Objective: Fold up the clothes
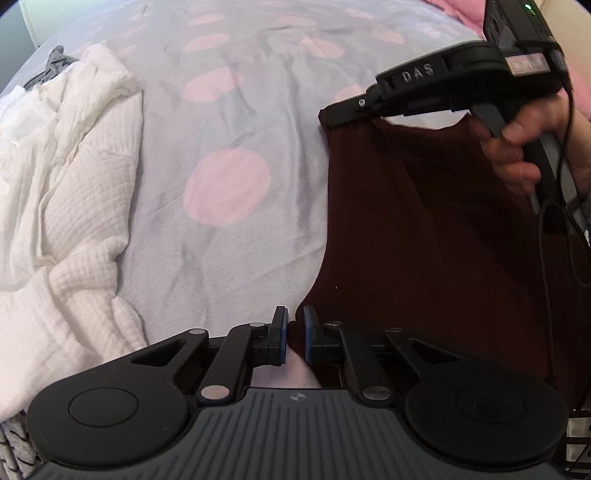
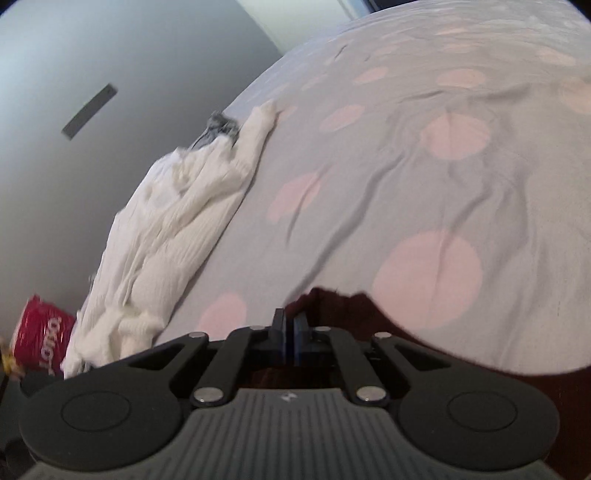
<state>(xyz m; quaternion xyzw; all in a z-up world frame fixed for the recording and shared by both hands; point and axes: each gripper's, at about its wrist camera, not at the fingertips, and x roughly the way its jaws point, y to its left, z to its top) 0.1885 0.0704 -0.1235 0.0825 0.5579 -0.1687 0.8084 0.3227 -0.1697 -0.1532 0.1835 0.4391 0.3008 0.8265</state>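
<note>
Two handheld grippers work over a bed covered by a pale grey sheet [image 1: 236,258] printed with large pink dots. At far left in the left wrist view lies a crumpled white textured garment [image 1: 66,192], with a small grey fabric item [image 1: 55,68] just beyond its far end. Centre foreground: the left gripper [image 1: 294,338], its blue-padded fingers [image 1: 283,338] nearly together, pinching the near corner of a dark maroon garment [image 1: 424,240]. This garment, the task's item, hangs spread between the two tools at right. Upper right: the right gripper [image 1: 325,115], held in a person's hand [image 1: 524,147], clamps the garment's far upper corner; raised letters on its black body read "DAS", and a green indicator light [image 1: 528,6] glows on the unit above it.

In the right wrist view, from left: a red package [image 2: 40,332] with white lettering, only partly legible, stands beside the bed; the white garment [image 2: 177,229] stretches along the bed edge; at centre the right gripper [image 2: 290,332] has its fingers pressed closed on the maroon fabric [image 2: 332,306], which rises around the pads and falls away to the lower right.
</note>
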